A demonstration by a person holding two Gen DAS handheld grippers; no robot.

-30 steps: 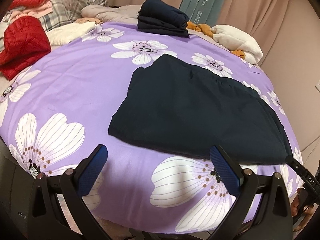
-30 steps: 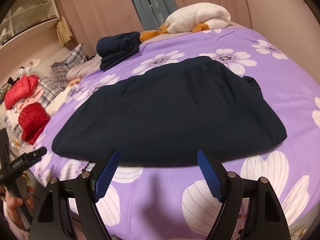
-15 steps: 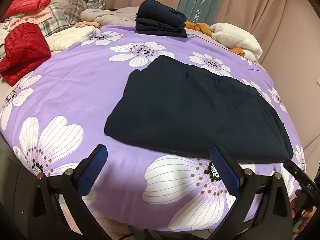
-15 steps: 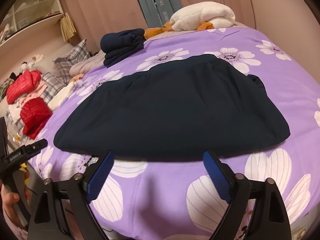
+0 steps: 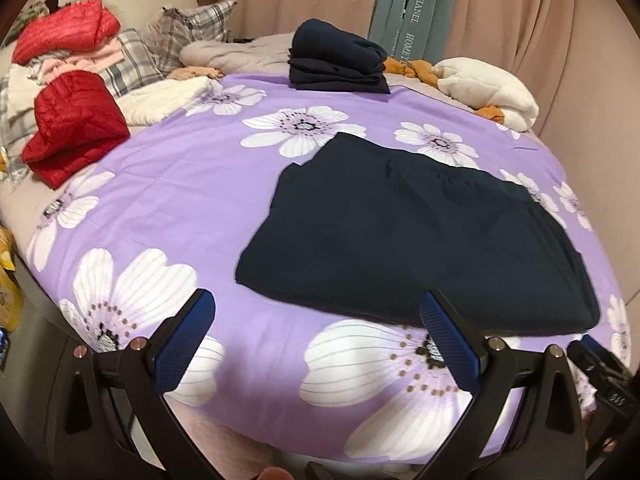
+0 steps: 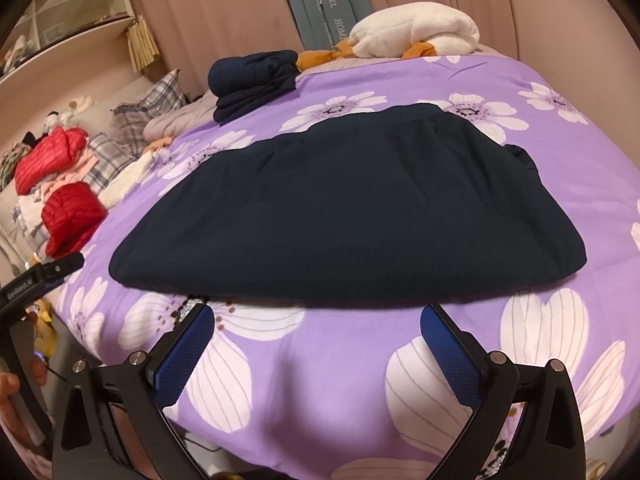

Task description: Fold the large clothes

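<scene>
Both tools, left tool (image 5: 316, 328) and right tool (image 6: 316, 340), spread wide and empty, the right's jaws opening, nothing between them. Dark navy garment (image 6: 344, 208) lies partly folded, flat on the purple floral bed (image 5: 192, 184); beyond it, a finished navy stack (image 5: 336, 60). Red jackets (image 5: 72, 124) apparently remain. Hanging teal fabric (image 5: 412, 8) reads "HANEL", "HOME…".

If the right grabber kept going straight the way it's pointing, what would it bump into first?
Probably the purple flowered bedspread just short of the dark folded garment. The right gripper points down at the sheet, its jaws opening with nothing between them. Depth is hard to judge, so it might meet the garment's near edge.
</scene>
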